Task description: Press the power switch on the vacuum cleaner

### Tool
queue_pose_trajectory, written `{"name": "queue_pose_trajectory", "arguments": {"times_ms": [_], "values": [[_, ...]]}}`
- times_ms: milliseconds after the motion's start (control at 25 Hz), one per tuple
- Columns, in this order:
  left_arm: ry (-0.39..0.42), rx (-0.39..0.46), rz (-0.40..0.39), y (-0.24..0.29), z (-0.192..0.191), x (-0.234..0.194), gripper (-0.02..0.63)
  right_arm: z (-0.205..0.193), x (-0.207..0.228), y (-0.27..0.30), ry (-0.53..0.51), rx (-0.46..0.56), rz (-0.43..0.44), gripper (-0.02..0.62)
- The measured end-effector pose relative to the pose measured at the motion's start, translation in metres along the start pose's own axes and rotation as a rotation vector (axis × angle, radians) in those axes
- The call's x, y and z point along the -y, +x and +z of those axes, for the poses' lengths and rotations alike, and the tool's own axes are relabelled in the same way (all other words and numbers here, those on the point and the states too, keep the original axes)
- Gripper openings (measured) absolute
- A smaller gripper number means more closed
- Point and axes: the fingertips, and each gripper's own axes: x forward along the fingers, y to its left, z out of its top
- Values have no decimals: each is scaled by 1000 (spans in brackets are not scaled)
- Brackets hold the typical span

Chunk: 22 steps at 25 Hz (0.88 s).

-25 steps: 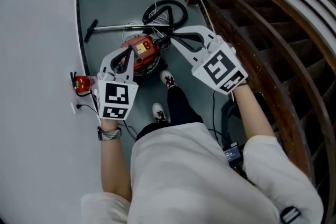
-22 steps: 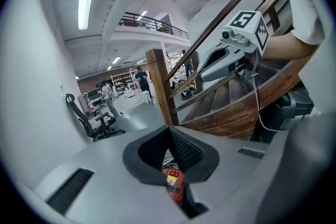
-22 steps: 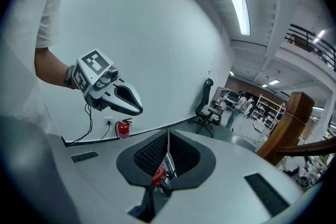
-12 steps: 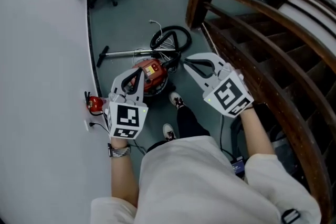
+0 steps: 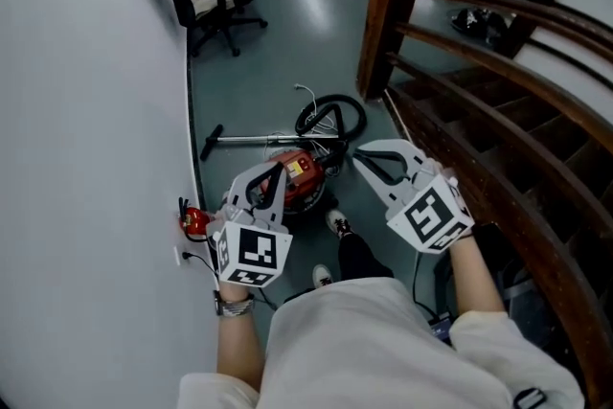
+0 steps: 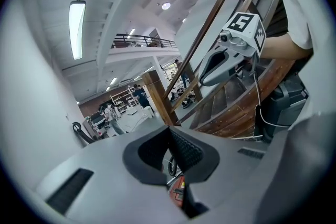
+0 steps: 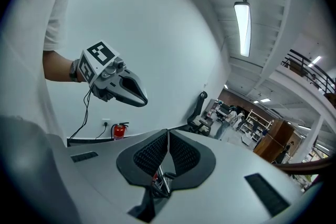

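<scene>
Wall [image 5: 86, 110]: plain white, along the whole left side.
Fire extinguisher [image 5: 194, 221]: small and red, on the floor against the wall, left of the left gripper.
Wall socket [image 5: 178, 254]: just near of the extinguisher, with a black cable plugged in.
Office chair [image 5: 215, 0]: black with a pale seat, far left, close to the wall.
Left gripper [image 5: 276, 175]: held up in the left hand, pads pressed together with nothing between them. Marker cube on the near end. Tips overlap the near left edge of the vacuum cleaner in the head view, but well above it and not touching.
Vacuum cleaner [image 5: 301, 173]: red canister on the grey floor, between the two grippers and a little far of them. Power switch too small to pick out.
Wand [image 5: 259, 140]: metal tube lying flat on the far side of the canister, its end pointing left toward the wall.
Hose [image 5: 330, 118]: black, looped on the floor to the far right of the canister.
Shoes [image 5: 337, 223]: two, just near of the canister.
Right gripper [image 5: 360, 156]: jaws fully closed and empty, tips aimed far-left, right of the canister and apart from it.
Staircase [image 5: 498, 81]: dark wood with curved railings, filling the right side.
</scene>
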Motion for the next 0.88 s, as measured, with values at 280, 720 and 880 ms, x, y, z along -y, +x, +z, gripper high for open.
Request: {"name": "queue_pose_trajectory", "arguments": {"times_ms": [280, 720, 880], "values": [[25, 17, 3, -21, 12, -4, 0, 25, -2, -11, -39, 17, -20, 31], [22, 52, 7, -26, 19, -17, 0, 39, -5, 3, -28, 31, -6, 31], [11, 49, 15, -21, 18, -24, 0, 37, 0, 8, -16, 22, -10, 31]]}}
